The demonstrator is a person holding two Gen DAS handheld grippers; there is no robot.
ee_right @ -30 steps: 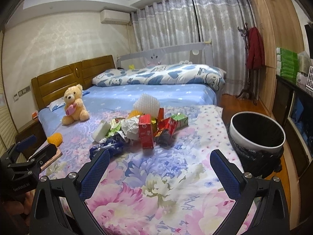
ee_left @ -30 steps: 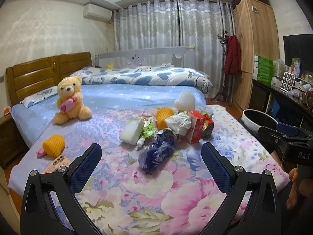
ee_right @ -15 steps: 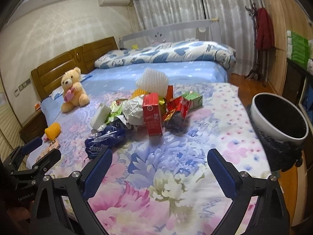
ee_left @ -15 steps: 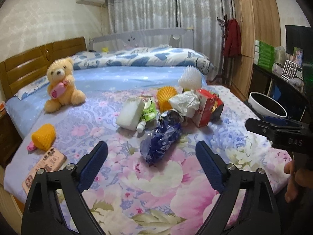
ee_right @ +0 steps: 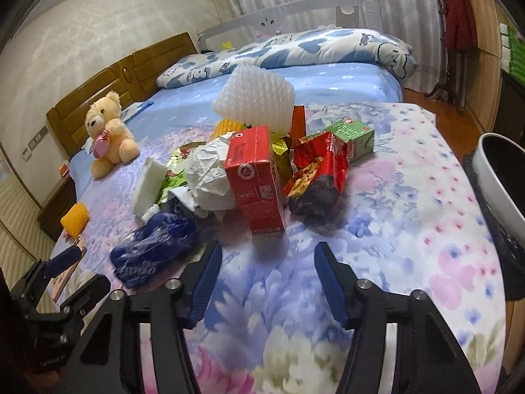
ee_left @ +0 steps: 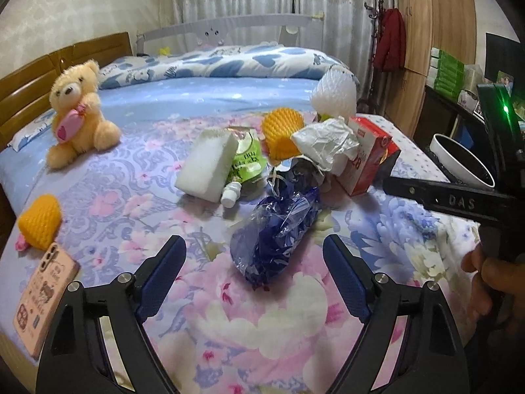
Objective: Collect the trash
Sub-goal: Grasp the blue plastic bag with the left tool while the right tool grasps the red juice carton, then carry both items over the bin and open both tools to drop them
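A pile of trash lies on the floral bedspread. A crumpled blue plastic wrapper (ee_left: 279,233) lies just ahead of my open, empty left gripper (ee_left: 254,259); it also shows in the right wrist view (ee_right: 154,249). Behind it are a white foam block (ee_left: 206,167), a green pouch (ee_left: 246,161), crumpled white paper (ee_left: 325,141), a yellow foam net (ee_left: 282,131) and a white foam net (ee_left: 334,93). A red carton (ee_right: 259,180) stands just ahead of my open, empty right gripper (ee_right: 267,262). A torn red snack bag (ee_right: 318,170) and a green carton (ee_right: 354,136) lie beside it.
A white-rimmed black trash bin (ee_right: 502,170) stands off the bed's right side, also in the left wrist view (ee_left: 462,161). A teddy bear (ee_left: 78,111), another yellow foam net (ee_left: 41,221) and a pink phone (ee_left: 42,295) lie at left. A folded quilt (ee_left: 236,62) lies behind.
Both grippers have moved forward and down toward the pile. The right gripper's fingers have narrowed and now sit just before the red carton. The left gripper has closed in on the blue wrapper.
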